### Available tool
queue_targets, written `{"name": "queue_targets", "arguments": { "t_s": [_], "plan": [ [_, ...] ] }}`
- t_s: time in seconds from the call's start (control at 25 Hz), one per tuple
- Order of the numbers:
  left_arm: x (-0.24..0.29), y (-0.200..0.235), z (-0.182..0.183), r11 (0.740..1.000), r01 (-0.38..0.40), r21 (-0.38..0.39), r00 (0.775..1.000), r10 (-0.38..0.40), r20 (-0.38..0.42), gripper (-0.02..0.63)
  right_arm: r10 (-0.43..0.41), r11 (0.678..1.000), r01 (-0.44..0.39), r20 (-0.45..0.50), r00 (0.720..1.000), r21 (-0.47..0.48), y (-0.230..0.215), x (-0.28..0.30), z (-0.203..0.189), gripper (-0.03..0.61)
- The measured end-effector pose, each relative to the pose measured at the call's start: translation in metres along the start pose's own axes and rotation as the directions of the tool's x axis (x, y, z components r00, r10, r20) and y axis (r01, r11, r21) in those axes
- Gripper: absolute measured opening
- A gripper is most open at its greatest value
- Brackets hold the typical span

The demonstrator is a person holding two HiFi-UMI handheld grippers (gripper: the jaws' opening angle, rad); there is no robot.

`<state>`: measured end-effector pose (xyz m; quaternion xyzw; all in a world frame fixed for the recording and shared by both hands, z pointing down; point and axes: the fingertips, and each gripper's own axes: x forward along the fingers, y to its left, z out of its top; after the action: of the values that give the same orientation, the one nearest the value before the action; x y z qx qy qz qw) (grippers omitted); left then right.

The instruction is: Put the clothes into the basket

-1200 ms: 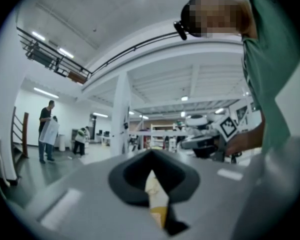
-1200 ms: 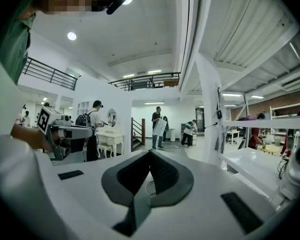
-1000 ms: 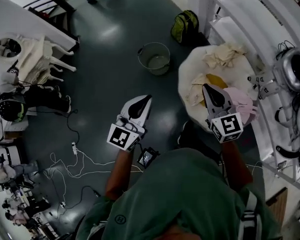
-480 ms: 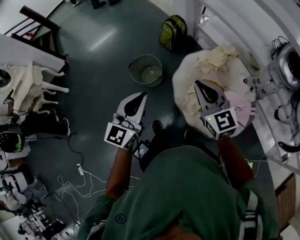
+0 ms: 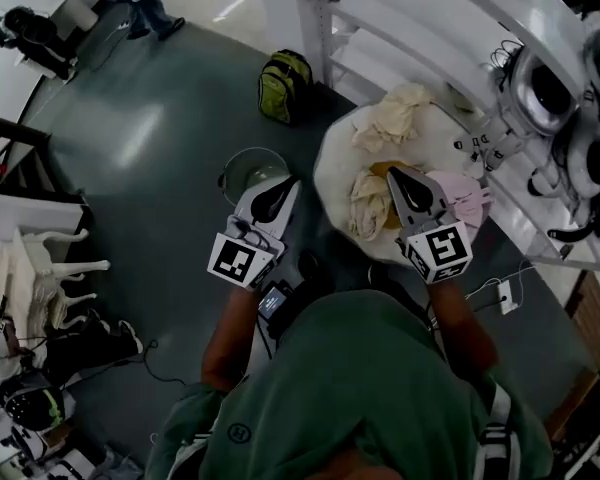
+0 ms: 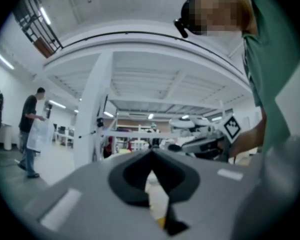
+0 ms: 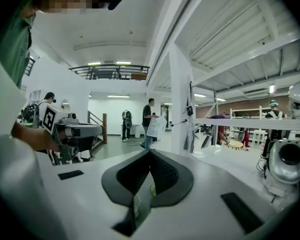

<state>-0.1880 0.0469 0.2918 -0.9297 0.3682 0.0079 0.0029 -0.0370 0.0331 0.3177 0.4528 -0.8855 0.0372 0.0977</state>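
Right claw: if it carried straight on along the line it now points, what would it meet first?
Likely the cream clothes on the round table, just beyond the right claw; if it clears them, the white post. Height is unclear.

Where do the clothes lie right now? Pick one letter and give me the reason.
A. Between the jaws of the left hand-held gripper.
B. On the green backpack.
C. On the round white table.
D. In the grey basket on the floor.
C: the clothes lie heaped on the round white table, while the grey basket stands on the floor beside it, with no cloth in the part of it that shows.
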Motion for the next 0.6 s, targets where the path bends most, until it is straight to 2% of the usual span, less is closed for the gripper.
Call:
{"name": "queue_targets", "arguments": {
  "t_s": [0.12,0.24,0.4,0.6],
  "plan": [
    [0.014,0.016,-0.004,0.995,0.095,-0.042,0.995,-0.094,0.029,0.005,-0.093,0.996,0.093,-0.005,0.996,0.013,0.002,0.007,0.007,0.005],
    [0.032,0.017,-0.011,0.981,0.19,-0.04,0.981,-0.189,0.036,0.005,-0.158,0.987,0.159,-0.014,0.987,0.027,0.0,0.003,0.007,0.005],
    [0.063,0.006,-0.031,0.961,0.267,-0.067,0.964,-0.267,0.0,0.005,-0.243,0.969,0.245,-0.039,0.969,0.034,-0.018,-0.022,-0.001,0.005],
    [0.109,-0.025,-0.028,0.937,0.344,-0.06,0.938,-0.346,-0.033,0.005,-0.324,0.944,0.324,-0.02,0.946,0.066,-0.058,-0.058,-0.007,0.006]
  ]
}}
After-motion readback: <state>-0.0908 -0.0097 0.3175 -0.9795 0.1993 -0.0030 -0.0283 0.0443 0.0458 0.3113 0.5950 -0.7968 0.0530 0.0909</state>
